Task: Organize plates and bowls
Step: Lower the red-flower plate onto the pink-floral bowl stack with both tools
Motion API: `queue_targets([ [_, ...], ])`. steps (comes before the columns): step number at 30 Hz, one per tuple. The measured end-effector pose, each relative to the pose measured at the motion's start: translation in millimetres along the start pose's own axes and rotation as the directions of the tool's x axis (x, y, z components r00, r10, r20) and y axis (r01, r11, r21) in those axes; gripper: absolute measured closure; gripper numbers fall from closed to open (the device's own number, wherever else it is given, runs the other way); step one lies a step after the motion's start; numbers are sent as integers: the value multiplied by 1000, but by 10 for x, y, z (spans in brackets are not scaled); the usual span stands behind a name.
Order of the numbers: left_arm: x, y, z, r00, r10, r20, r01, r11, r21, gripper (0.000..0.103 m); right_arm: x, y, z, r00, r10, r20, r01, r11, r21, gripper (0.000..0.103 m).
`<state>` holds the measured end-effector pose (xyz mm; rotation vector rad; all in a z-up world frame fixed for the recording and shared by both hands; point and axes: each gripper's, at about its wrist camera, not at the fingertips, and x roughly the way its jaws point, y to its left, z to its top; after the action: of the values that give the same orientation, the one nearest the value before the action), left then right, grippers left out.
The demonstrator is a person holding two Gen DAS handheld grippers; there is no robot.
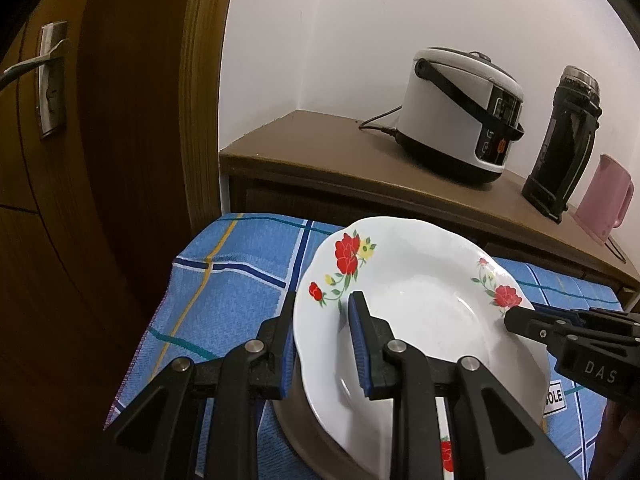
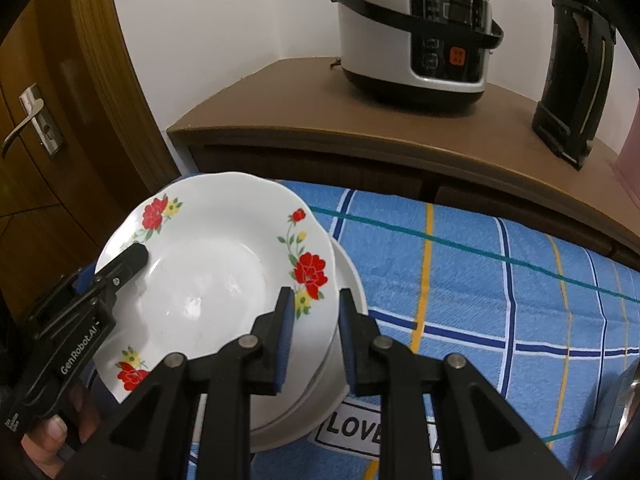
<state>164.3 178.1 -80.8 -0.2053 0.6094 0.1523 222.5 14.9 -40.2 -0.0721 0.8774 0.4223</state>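
A white plate with red flowers [image 1: 424,304] [image 2: 208,280] is held at two opposite rims, slightly tilted, over a stack of white plates [image 2: 352,284]. My left gripper [image 1: 324,344] is shut on the plate's near-left rim, one pad under it and one inside the dish. In the right wrist view that gripper [image 2: 136,258] shows at the plate's left rim. My right gripper [image 2: 316,336] is shut on the rim beside a red flower. In the left wrist view its tip [image 1: 516,320] shows at the plate's right edge. Another flowered plate [image 1: 446,452] peeks out underneath.
A blue checked cloth [image 2: 500,280] covers the surface under the stack. Behind it a brown cabinet [image 2: 312,120] carries a rice cooker [image 2: 416,28], a black flask [image 2: 576,64] and a pink jug [image 1: 604,200]. A wooden door [image 1: 100,160] stands on the left. Something shiny [image 2: 630,392] shows at the right edge.
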Motion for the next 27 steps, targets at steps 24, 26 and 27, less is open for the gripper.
queue_targets([
  [24, 62, -40, -11, 1000, 12, -25, -11, 1000, 16, 76, 107, -16, -22, 1000, 6, -19, -6, 1000, 0, 81],
  [26, 66, -48, -14, 1000, 16, -26, -15, 1000, 21, 76, 109, -18, -23, 1000, 6, -19, -6, 1000, 0, 81],
  [27, 68, -49, -15, 1000, 17, -26, -16, 1000, 21, 76, 108, -19, -19, 1000, 6, -19, -6, 1000, -1, 81],
])
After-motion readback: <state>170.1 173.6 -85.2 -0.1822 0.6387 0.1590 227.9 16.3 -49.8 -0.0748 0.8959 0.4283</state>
